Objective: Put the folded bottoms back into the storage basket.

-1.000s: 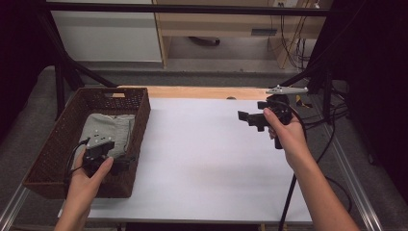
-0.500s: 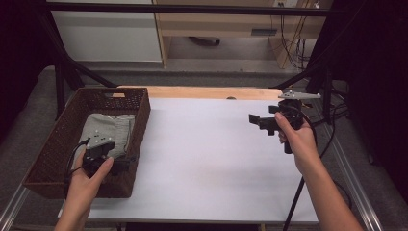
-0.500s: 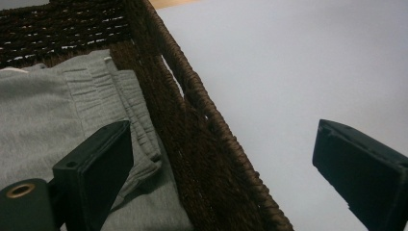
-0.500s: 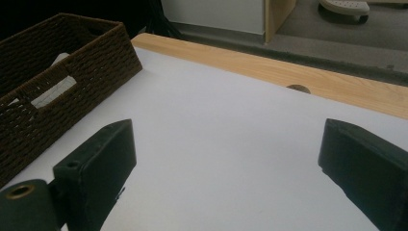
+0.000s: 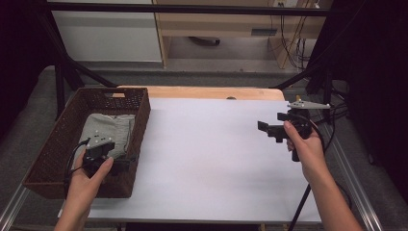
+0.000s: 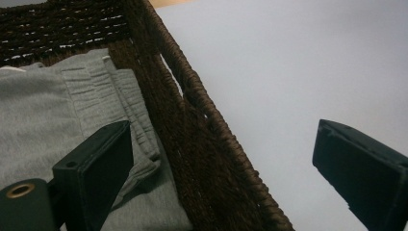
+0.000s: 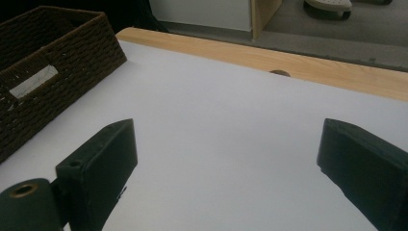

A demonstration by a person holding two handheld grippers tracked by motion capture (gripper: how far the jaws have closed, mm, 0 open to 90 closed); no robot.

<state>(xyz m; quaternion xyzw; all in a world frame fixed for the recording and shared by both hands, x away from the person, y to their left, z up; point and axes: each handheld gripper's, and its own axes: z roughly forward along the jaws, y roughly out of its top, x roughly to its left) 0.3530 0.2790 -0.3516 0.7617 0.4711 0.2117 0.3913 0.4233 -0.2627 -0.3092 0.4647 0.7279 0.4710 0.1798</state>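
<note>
Your left gripper [image 5: 126,162], jaws apart, straddles the wicker basket [image 5: 140,118] wall beside the folded grey garment [image 5: 107,132], ready to grip; your right gripper [image 5: 267,131], jaws apart, hangs idle over the table [image 5: 207,159].

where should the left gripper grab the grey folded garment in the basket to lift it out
Probably the ribbed waistband edge of the grey garment, the bunched fold beside the basket's right wall. It stands thicker than the flat middle, so the jaws can pinch it. Come from above: the wicker walls block any side approach. The left gripper, open, currently straddles that wall.
</note>
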